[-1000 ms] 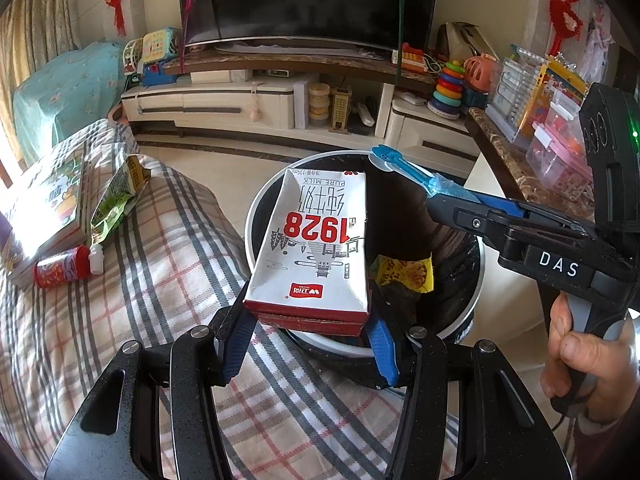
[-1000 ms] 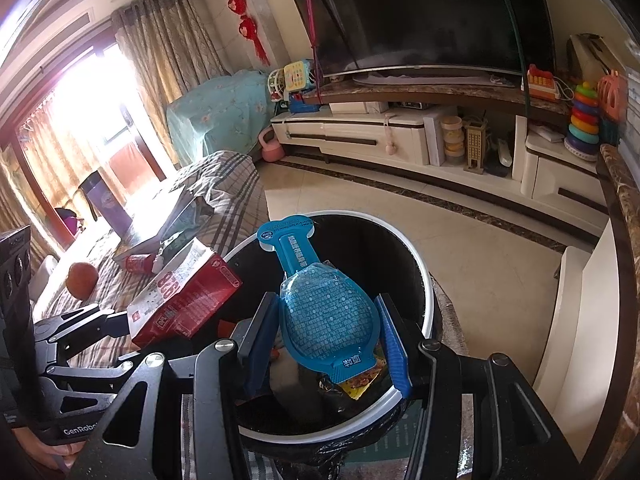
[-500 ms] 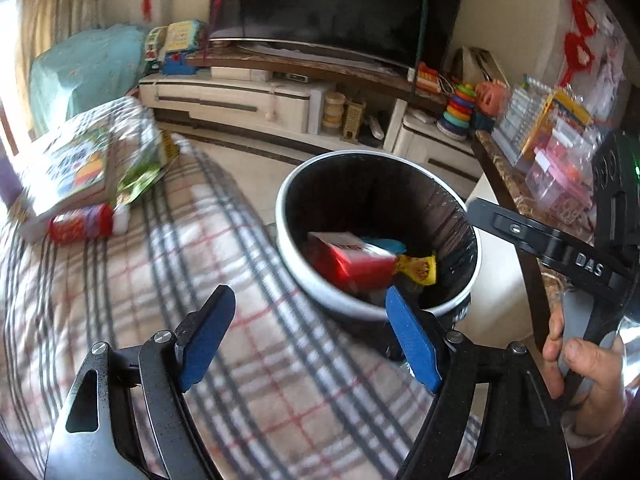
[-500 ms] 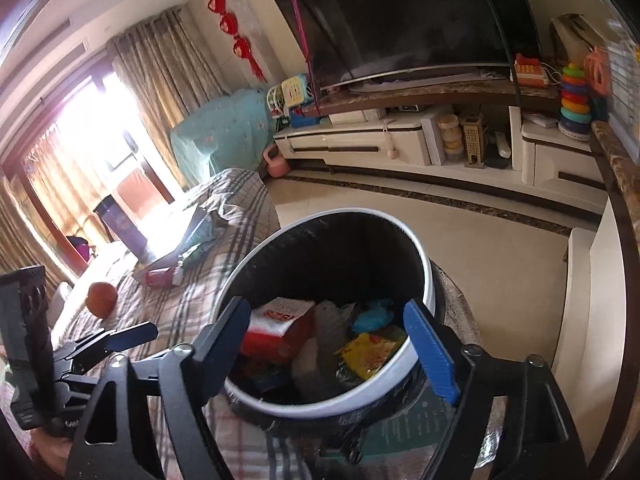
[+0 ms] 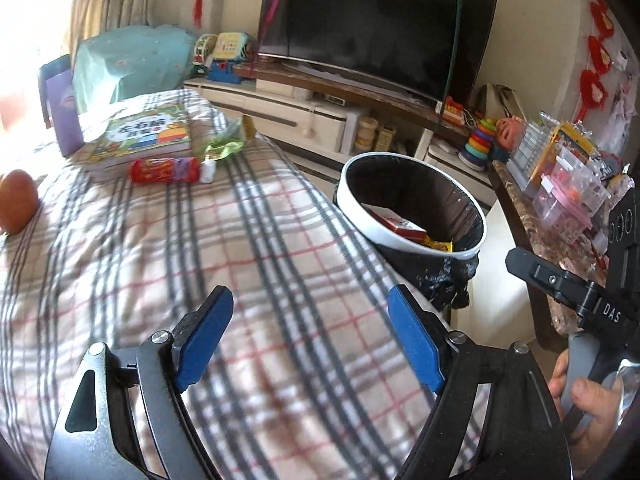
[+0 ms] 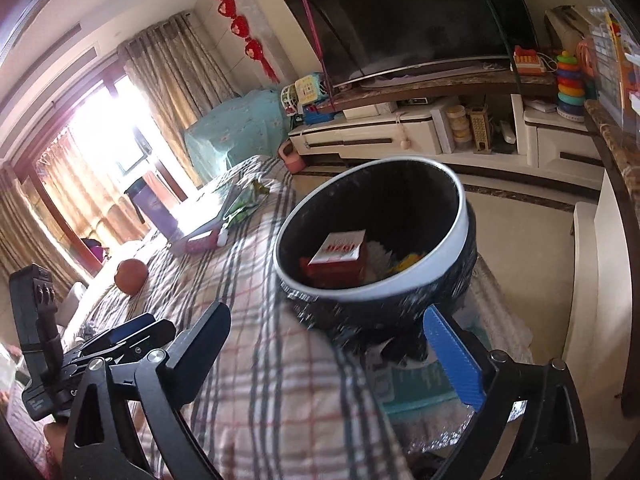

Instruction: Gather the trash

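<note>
Sunlit living room, with a dark curved television (image 5: 372, 36) on a low white cabinet: we hold two tongs over a table draped in soft plaid cloth (image 5: 168, 264). Beside the table's edge stands a round bin (image 5: 412, 216), white-rimmed and lined with crinkled black plastic; inside lie a red-and-white milk carton (image 6: 340, 258) and a yellow wrapper (image 5: 438, 245). Our left tongs (image 5: 310, 336) are opening, blue pads wide, nothing between them, the bin ahead to their right. Our right tongs (image 6: 332, 356) are opening too, empty, the bin just beyond their tips. Farther along the table lie a green snack bag (image 5: 224, 144), a red tube (image 5: 166, 170), a glossy picture book (image 5: 144, 134) and an orange fruit (image 5: 16, 200). Only the right view shows the carton's top and the curtained window (image 6: 108, 148); only the left shows the cluttered stone counter (image 5: 560, 184).
</note>
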`<state>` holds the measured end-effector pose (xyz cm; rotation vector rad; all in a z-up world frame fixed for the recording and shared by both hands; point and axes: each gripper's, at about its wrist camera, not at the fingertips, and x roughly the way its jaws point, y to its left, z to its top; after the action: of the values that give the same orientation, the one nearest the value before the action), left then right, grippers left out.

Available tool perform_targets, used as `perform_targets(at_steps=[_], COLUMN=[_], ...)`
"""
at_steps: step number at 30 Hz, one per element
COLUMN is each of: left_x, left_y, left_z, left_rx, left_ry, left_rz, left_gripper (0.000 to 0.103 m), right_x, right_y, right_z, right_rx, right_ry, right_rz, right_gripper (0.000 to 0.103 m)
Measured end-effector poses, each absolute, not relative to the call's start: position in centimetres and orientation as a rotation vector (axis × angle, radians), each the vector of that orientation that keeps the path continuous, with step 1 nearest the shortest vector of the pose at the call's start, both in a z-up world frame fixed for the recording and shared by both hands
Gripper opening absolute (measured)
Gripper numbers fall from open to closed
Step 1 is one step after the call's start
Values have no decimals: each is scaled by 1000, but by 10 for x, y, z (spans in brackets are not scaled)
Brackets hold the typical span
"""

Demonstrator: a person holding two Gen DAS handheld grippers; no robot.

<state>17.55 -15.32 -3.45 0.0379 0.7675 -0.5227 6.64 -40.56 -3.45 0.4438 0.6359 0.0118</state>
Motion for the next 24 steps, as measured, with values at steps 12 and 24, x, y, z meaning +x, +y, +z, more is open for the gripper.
perform_targets(at_steps=[12, 24], left_x=[115, 83], left_y=[-104, -98], left_z=[-36, -41], left_rx=[46, 81], left_ry=[589, 515], left_rz=[-431, -374], left_gripper=[95, 96], right_x=[10, -17], right_y=[-346, -340], right_z=[-17, -23], right_rx=[244, 187], right_ry=[382, 322], right_rz=[-153, -232], right_gripper=[103, 103])
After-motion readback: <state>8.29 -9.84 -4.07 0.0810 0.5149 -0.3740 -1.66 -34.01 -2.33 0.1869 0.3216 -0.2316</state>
